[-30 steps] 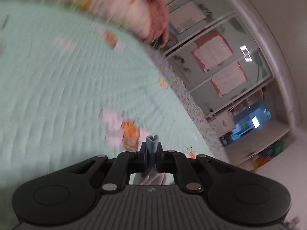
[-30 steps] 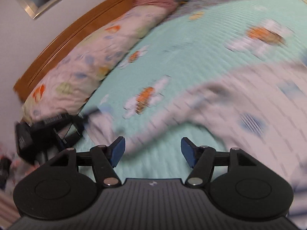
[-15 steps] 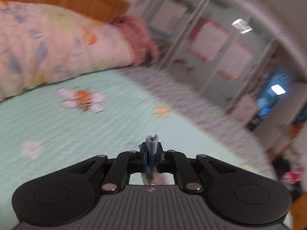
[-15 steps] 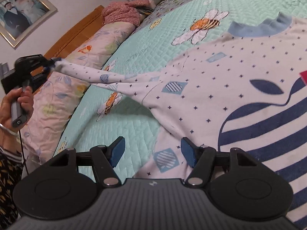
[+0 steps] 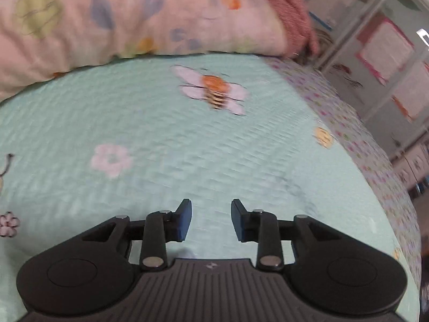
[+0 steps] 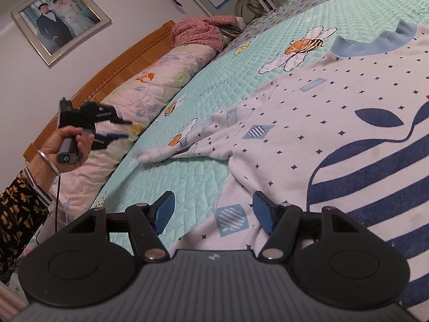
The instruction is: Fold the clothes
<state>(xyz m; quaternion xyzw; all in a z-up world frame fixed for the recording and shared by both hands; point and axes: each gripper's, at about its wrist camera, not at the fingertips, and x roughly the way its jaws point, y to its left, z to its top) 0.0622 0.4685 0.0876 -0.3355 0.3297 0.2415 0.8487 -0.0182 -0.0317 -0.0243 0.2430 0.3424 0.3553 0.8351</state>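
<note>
So far only spread: my left fingers (image 5: 210,219) have just opened, empty, the sleeve (image 6: 187,145) beyond them; my right fingers (image 6: 213,212), parted, hover empty over the shirt (image 6: 308,134), every fold still undone.

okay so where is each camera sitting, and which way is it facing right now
Left wrist: rides the left gripper, open and empty, facing across the green quilt toward the floral pillow.
Right wrist: rides the right gripper, open above the shirt; the person's hand shows.
Shared: quilt, pillow, pink garment.
</note>
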